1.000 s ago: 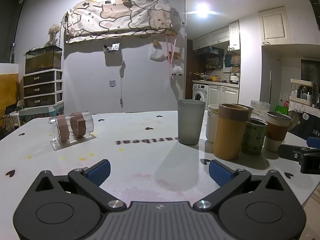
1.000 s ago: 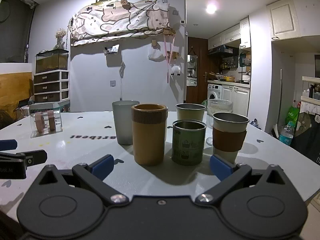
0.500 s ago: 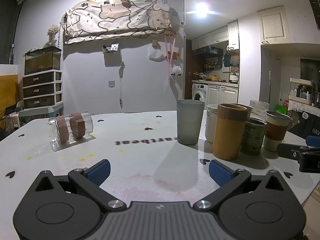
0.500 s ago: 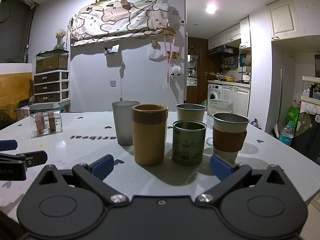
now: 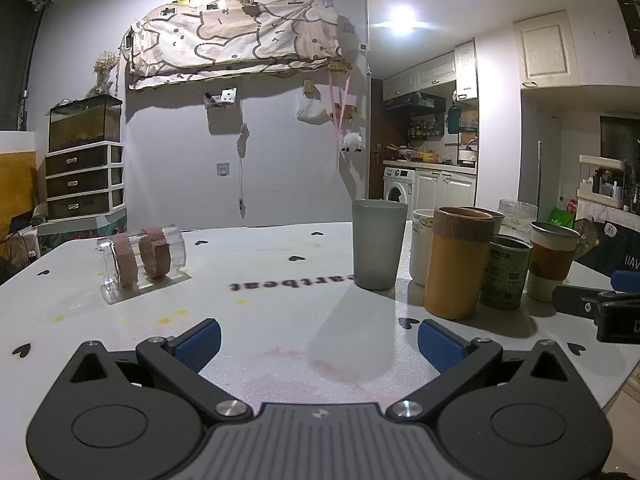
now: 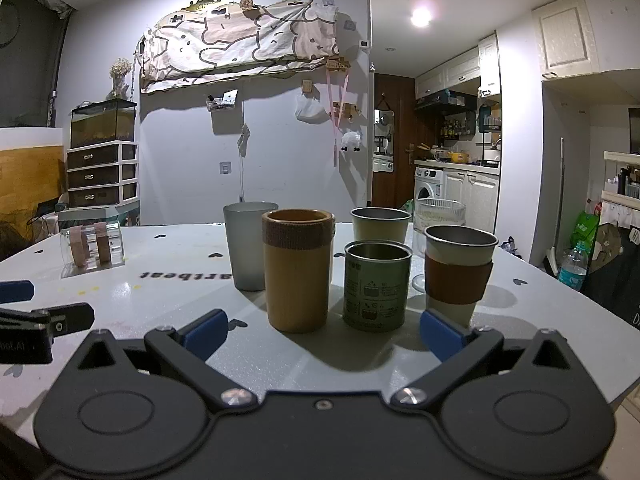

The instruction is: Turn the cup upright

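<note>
The left hand-held gripper sits low over the desk with its blue-padded fingers spread wide and nothing between them. The right hand-held gripper is likewise wide apart and holds nothing; its fingers frame the cluster of cups just ahead.

Nearest the right hand-held gripper stand an orange-brown cup with a woven band at its rim and a green printed tin, both upright and open at the top; the tin's inside looks bare as far as can be seen. Beside the tin is a cup with a brown sleeve, also upright. Behind these stand a frosted grey tumbler, a pale cup and a ribbed clear glass.

Well apart, far to the left, the clear cup lies on its side on the desk, with two pinkish bands around it.
</note>
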Demonstrator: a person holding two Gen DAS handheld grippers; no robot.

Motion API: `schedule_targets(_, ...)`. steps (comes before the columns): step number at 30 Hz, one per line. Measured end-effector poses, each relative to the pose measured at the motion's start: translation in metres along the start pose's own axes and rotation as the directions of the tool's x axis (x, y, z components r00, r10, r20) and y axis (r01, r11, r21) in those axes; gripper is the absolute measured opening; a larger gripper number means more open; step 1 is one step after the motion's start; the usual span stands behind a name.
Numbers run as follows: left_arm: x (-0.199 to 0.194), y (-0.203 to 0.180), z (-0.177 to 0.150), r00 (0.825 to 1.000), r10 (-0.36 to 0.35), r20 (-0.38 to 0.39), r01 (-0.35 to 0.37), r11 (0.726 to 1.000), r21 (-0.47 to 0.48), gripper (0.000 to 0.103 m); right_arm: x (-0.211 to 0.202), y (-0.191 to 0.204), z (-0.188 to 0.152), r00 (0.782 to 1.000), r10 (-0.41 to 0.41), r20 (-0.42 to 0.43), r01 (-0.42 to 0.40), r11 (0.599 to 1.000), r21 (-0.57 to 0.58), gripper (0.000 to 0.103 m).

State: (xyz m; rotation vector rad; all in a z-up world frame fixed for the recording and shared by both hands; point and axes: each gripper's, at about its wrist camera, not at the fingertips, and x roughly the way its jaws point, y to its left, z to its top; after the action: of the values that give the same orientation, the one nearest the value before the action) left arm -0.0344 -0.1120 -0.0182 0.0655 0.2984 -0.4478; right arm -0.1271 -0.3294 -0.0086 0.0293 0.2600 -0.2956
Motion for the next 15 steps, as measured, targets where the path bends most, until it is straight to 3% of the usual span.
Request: schedule_targets(15, -0.0003, -0.0010, 0.0008, 1.000, -0.002, -0.001, 0.002, 1.000, 0.003, 0.103, 0.0002, -0.0015, 0.0016, 1.000, -0.004, 0.001, 0.004, 1.000, 0.004, 0.103)
